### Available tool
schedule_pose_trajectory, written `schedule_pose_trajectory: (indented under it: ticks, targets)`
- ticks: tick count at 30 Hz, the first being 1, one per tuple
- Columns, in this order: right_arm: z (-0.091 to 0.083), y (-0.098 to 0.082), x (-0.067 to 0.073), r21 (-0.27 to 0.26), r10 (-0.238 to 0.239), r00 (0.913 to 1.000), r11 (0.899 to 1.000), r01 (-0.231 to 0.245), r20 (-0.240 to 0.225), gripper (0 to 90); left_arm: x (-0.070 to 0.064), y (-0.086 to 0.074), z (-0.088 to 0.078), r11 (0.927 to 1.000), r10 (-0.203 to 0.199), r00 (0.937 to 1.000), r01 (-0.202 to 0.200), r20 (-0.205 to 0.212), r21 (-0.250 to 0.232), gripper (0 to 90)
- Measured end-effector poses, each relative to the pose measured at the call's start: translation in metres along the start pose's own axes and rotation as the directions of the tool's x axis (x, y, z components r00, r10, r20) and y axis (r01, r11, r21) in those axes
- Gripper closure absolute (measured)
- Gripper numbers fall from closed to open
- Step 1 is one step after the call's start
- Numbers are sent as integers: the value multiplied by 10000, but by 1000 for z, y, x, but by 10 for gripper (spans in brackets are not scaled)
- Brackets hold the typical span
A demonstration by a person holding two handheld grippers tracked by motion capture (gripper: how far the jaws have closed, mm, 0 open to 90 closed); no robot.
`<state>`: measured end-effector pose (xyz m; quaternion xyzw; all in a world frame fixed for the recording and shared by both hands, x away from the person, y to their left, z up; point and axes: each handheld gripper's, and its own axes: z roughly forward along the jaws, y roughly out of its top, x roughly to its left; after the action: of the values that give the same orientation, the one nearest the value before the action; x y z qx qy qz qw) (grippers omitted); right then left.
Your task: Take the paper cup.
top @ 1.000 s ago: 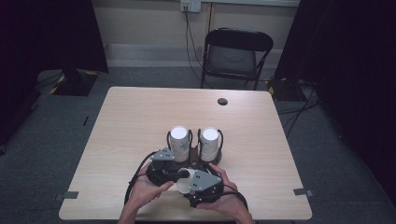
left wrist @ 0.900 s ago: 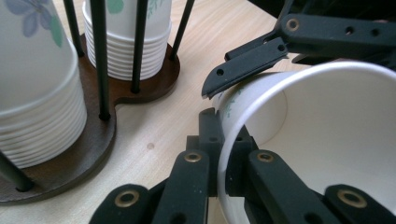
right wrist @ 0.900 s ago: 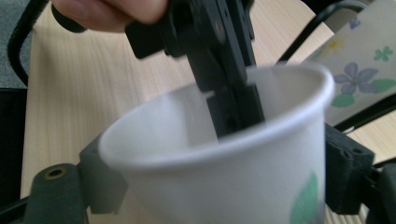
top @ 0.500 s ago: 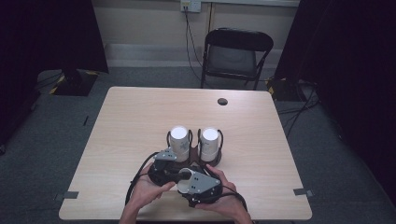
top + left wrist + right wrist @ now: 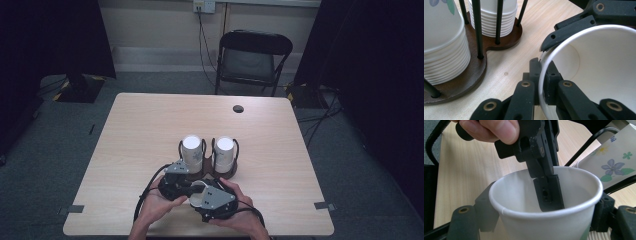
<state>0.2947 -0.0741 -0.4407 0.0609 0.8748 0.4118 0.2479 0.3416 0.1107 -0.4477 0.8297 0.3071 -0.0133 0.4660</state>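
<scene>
Gripping paper cup (image 5: 549, 202) — rim in left tool (image 5: 541, 82)

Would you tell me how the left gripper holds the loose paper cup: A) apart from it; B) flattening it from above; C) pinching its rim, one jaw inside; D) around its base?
C: the left gripper pinches the paper cup at its rim, one jaw reaching inside the wall.
</scene>
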Motion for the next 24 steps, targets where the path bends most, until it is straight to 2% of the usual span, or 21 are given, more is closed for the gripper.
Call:
schedule_pose_trajectory:
  ticks: [5, 14, 15, 19, 24]
  targets:
    - [0, 0, -1, -79, 73, 10000, 9999, -73, 7, 264, 0, 0, 0, 10000, -85, 10000, 85, -7, -50, 860]
    - [-4, -1, -3, -278, 292, 9993, 9992, -286, 228, 280, -1, 1, -3, 9989, -107, 9999, 105, -47, -452, 832]
    - [-4, -1, -3, -274, 294, 9992, 9992, -287, 263, 280, 0, 1, -4, 9984, -214, 9998, 212, -31, -528, 825]
    - [-5, -1, -4, -317, 385, 9987, 9988, -375, 332, 282, 0, 1, -6, 9977, -177, 9998, 185, 124, -657, 801]
    - [-5, -2, -5, -380, 452, 9983, 9983, -438, 371, 284, -1, 1, -9, 9961, -283, 9995, 292, 129, -837, 780]
